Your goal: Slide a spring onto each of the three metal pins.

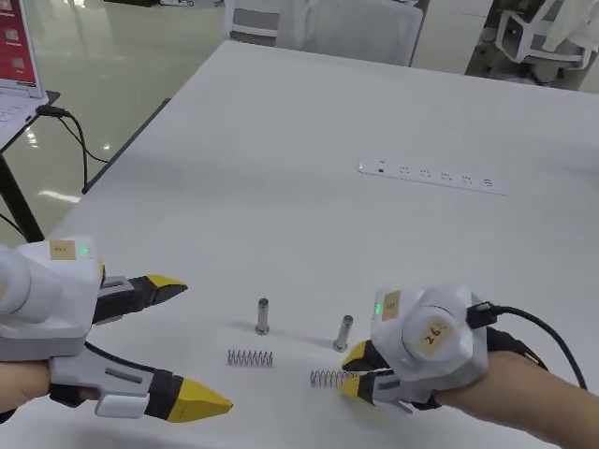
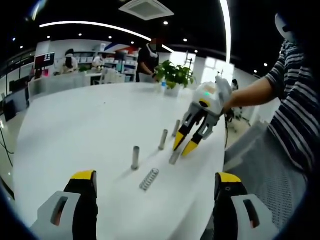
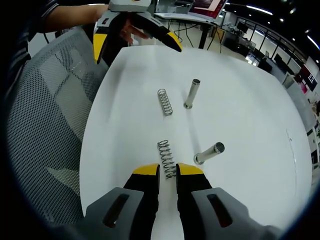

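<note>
Spring (image 3: 164, 152) is lying near right, its end between my right gripper's (image 3: 168, 171) almost-shut jaws; whether they're gripping, I cannot tell. Left gripper (image 2: 155, 176) is hovering wide open, empty. I'm wanting a light, straight pinch.

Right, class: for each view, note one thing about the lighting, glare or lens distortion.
Head view: even overhead light, soft faint shadows beside the pins, bright glare on the floor. Left gripper view: fisheye curves the ceiling light strip and the edge of the table. Right gripper view: same bulge, yet the spring at the fingers is sharp.
</note>
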`<state>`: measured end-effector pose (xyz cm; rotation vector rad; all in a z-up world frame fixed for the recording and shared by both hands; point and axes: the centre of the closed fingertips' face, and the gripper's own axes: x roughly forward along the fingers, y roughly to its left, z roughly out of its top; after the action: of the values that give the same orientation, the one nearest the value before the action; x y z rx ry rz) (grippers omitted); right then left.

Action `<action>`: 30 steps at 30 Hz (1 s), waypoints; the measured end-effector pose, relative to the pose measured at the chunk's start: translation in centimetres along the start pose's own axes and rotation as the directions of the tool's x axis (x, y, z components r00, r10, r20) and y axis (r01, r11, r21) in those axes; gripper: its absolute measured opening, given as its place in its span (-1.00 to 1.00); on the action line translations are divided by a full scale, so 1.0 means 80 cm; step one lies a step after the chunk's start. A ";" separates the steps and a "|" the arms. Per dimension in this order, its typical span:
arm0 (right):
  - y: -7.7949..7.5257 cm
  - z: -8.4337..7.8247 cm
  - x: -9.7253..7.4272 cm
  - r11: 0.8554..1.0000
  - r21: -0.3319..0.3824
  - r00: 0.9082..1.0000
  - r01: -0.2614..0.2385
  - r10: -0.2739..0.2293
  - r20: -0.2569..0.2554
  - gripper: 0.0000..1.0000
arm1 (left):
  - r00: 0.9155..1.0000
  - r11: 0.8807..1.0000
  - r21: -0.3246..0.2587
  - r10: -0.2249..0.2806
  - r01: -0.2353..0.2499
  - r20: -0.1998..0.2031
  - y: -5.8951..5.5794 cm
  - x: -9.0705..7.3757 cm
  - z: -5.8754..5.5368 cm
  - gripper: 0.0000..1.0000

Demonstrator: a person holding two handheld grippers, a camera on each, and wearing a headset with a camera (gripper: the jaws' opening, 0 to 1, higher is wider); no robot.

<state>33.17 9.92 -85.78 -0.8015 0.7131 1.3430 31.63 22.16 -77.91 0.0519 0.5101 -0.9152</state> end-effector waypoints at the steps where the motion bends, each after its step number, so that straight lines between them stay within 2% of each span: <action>1: 0.001 -0.002 0.001 1.000 0.002 1.000 -0.002 0.002 -0.003 -0.79 | 1.000 1.000 -0.001 0.000 0.000 -0.001 0.000 0.000 0.000 0.90; 6: 0.003 -0.006 0.006 1.000 -0.006 1.000 -0.010 0.010 -0.019 -0.82 | 1.000 1.000 -0.004 0.001 -0.001 -0.002 0.000 0.001 -0.002 0.90; 8: 0.003 -0.003 0.006 1.000 -0.005 1.000 -0.011 0.011 -0.003 -0.83 | 1.000 1.000 -0.003 0.000 0.000 -0.004 0.000 0.002 -0.002 0.90; 15: 0.001 -0.005 0.004 1.000 -0.006 1.000 -0.007 0.007 -0.004 -0.85 | 1.000 1.000 -0.001 -0.006 0.006 -0.006 -0.004 0.003 -0.001 0.89; 27: 0.008 0.008 -0.030 1.000 -0.017 0.999 -0.001 0.001 0.034 -0.85 | 1.000 0.999 0.020 -0.027 0.027 0.001 -0.018 0.005 0.007 0.87; 30: 0.011 0.013 -0.039 1.000 -0.023 0.999 0.002 -0.001 0.043 -0.85 | 0.999 0.999 0.027 -0.035 0.035 -0.019 -0.021 0.005 0.001 0.83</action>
<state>32.01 9.10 -82.72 -0.7895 0.6643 1.3657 30.57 20.76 -77.71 0.0771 0.5173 -0.9571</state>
